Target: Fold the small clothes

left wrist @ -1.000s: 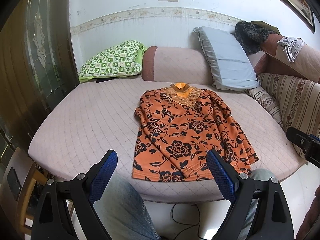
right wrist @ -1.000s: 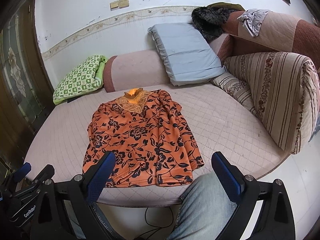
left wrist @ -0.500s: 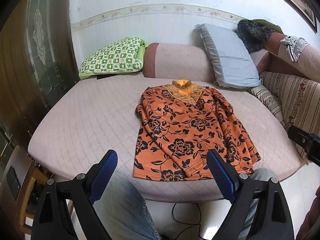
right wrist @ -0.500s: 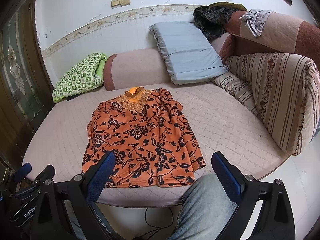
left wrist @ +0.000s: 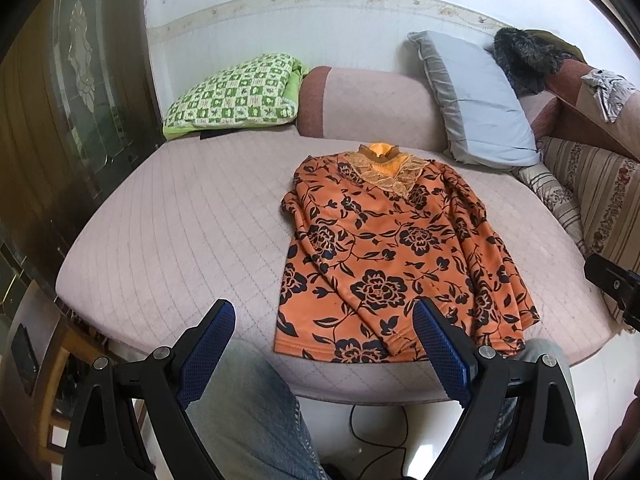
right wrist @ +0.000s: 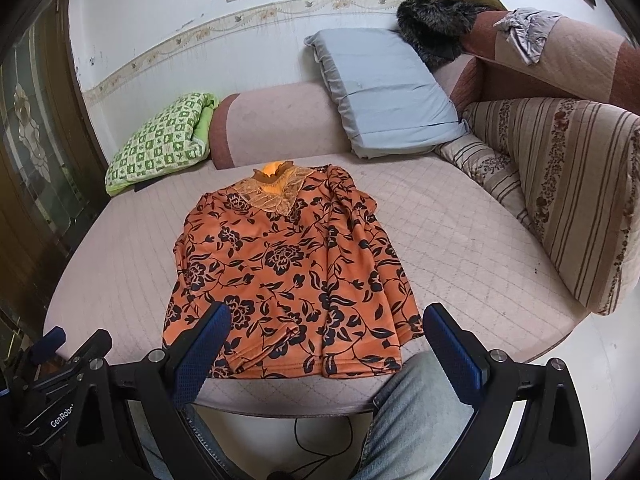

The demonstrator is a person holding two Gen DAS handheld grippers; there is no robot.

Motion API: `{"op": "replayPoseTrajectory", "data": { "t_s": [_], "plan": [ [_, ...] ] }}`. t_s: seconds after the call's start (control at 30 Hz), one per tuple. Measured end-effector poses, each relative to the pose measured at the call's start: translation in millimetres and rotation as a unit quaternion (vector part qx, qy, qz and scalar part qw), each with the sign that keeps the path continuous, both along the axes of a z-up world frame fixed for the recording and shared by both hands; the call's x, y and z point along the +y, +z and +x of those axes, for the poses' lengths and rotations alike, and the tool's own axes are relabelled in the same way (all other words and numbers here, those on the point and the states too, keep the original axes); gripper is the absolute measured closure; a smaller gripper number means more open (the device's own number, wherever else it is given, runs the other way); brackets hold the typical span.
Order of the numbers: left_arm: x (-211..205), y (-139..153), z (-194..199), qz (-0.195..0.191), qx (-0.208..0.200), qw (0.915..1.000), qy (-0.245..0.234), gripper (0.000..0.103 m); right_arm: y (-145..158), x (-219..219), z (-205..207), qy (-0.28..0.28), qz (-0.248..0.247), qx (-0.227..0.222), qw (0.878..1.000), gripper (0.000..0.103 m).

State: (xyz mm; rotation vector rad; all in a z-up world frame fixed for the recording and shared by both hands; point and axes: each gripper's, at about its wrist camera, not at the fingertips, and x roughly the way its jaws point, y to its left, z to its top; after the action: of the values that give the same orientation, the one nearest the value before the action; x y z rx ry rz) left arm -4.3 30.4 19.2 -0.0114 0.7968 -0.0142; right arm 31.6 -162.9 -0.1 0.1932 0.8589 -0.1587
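lying flat on the quilted pink bed (left wrist: 180,216), an orange blouse (left wrist: 384,256) with a black floral print, its lace collar (left wrist: 386,168) pointing toward the wall and its hem near the bed's front edge. both sleeves are folded in over the body; the sleeve on the right side forms a long ridge of cloth running down toward the hem. left tongs (left wrist: 324,348) hang above the front edge of the bed, blue-padded fingers (left wrist: 208,348) spread wide, gripping nothing; the right finger overlaps the blouse's lower hem in view, though contact cannot be told. right tongs (right wrist: 326,350) likewise stand spread wide and empty, hovering over the hem, their left finger in front of the blouse's lower left corner. the person's denim-clad knees (left wrist: 248,412) appear below the tongs in both views. at the head of the bed: a green checked pillow (left wrist: 236,96), a pink bolster (left wrist: 360,108), a grey-blue pillow (left wrist: 476,100). a striped cushion (right wrist: 568,184) flanks the right side.
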Motion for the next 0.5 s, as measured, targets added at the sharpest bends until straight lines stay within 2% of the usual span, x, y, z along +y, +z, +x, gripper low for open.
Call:
{"op": "replayPoseTrajectory", "data": {
  "t_s": [0.23, 0.5],
  "plan": [
    [7, -10, 26, -0.009, 0.02, 0.9997, 0.008, 0.012, -12, 3, 16, 0.009, -0.002, 0.013, 1.0, 0.005],
    [8, -23, 51, -0.011, 0.033, 0.9993, 0.009, 0.012, -22, -13, 28, -0.004, 0.008, 0.016, 1.0, 0.007]
  ]
}}
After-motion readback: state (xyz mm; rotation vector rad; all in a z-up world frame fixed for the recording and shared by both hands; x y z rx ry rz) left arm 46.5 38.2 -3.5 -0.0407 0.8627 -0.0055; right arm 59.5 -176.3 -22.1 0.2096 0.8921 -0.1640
